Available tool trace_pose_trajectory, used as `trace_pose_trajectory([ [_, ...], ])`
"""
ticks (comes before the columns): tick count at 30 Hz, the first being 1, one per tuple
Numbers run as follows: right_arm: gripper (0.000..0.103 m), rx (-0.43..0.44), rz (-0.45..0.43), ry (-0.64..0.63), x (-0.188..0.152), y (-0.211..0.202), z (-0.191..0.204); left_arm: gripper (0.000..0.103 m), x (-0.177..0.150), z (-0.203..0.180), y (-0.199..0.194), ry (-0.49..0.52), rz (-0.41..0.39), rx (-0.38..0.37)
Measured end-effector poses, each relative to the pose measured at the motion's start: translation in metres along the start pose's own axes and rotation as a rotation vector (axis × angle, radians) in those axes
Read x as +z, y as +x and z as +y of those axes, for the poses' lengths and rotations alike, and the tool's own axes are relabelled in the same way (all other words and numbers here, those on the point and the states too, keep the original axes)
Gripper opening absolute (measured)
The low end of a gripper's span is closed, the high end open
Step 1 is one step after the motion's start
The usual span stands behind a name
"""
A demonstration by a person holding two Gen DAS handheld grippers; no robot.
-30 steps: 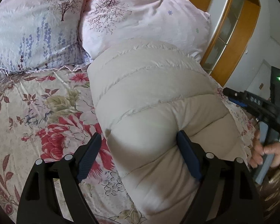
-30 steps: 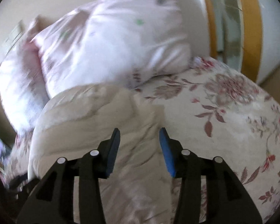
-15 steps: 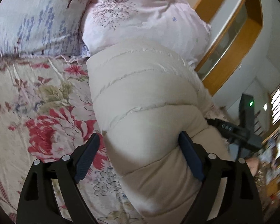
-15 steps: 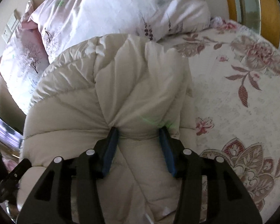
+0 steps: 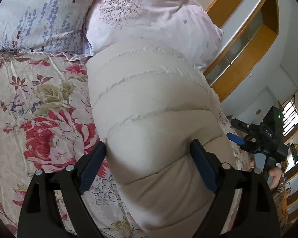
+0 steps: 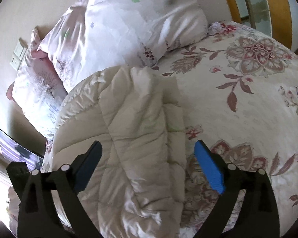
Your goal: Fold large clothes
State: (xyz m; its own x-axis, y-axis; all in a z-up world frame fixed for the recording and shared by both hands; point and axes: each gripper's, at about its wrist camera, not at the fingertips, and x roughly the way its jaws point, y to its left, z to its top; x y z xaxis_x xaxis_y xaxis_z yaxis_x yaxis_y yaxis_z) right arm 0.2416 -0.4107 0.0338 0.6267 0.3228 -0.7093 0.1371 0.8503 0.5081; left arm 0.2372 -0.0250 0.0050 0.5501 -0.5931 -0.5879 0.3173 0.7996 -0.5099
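A beige puffer jacket [image 5: 149,103] lies folded into a thick bundle on the floral bedspread [image 5: 39,109], its far end against the pillows. My left gripper [image 5: 148,143] straddles the near part of the bundle with its jaws wide. Its right pad [image 5: 202,166] dents the padding, while the left pad sits at the jacket's edge over the sheet. My right gripper [image 6: 148,144] hovers over the jacket [image 6: 133,123] from the other side. Its jaws are opening, and a padded fold lies loose between them, clear of both pads. The right gripper [image 5: 235,130] also shows at the left view's right edge, held by a hand [image 5: 276,176].
Two pillows lean at the head of the bed, one pink [image 5: 149,15] and one lavender-printed [image 5: 39,19]. A wooden cabinet frame [image 5: 248,45] stands beyond the bed. Bare bedspread [image 6: 248,99] stretches to the right of the jacket. A wall socket [image 6: 17,53] is behind the pillows.
The right gripper's jaws, pinched on a jacket fold half a second ago, have spread wide and let it go. The left gripper stays astride the bundle, slightly rolled.
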Motion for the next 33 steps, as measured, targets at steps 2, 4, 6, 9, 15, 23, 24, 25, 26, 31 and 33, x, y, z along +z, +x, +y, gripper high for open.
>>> trace_pose_trajectory([
  [2,0.097,0.002,0.009,0.004,-0.001,0.002,-0.003,0.088,0.000,0.003,0.001,-0.013,0.004,-0.012],
  [4,0.098,0.017,0.025,0.009,-0.002,0.005,-0.005,0.088,0.000,0.006,0.002,-0.030,0.008,-0.027],
  [6,0.098,0.038,0.044,0.012,-0.002,0.009,-0.006,0.088,0.000,0.008,0.002,-0.041,0.009,-0.036],
  [9,0.098,0.061,0.086,-0.004,-0.003,0.015,-0.005,0.088,0.000,0.009,0.003,-0.051,0.009,-0.042],
  [15,0.101,-0.021,0.167,-0.015,-0.001,0.022,-0.006,0.089,0.004,0.008,0.007,-0.051,0.028,-0.035],
  [23,0.101,0.134,0.253,-0.001,0.012,0.027,-0.004,0.097,0.018,0.021,0.022,-0.140,0.110,-0.123],
  [24,0.101,0.189,0.262,0.031,0.014,0.030,-0.008,0.097,0.019,0.024,0.024,-0.155,0.116,-0.134],
  [25,0.101,0.196,0.263,0.040,0.016,0.033,-0.010,0.097,0.020,0.025,0.025,-0.163,0.118,-0.143],
  [26,0.101,0.185,0.262,0.041,0.018,0.036,-0.012,0.097,0.021,0.027,0.026,-0.174,0.120,-0.156],
  [31,0.101,0.164,0.279,0.094,0.025,0.056,-0.030,0.097,0.023,0.030,0.029,-0.189,0.124,-0.172],
  [33,0.101,0.187,0.292,0.111,0.026,0.061,-0.034,0.097,0.023,0.031,0.032,-0.188,0.126,-0.177],
])
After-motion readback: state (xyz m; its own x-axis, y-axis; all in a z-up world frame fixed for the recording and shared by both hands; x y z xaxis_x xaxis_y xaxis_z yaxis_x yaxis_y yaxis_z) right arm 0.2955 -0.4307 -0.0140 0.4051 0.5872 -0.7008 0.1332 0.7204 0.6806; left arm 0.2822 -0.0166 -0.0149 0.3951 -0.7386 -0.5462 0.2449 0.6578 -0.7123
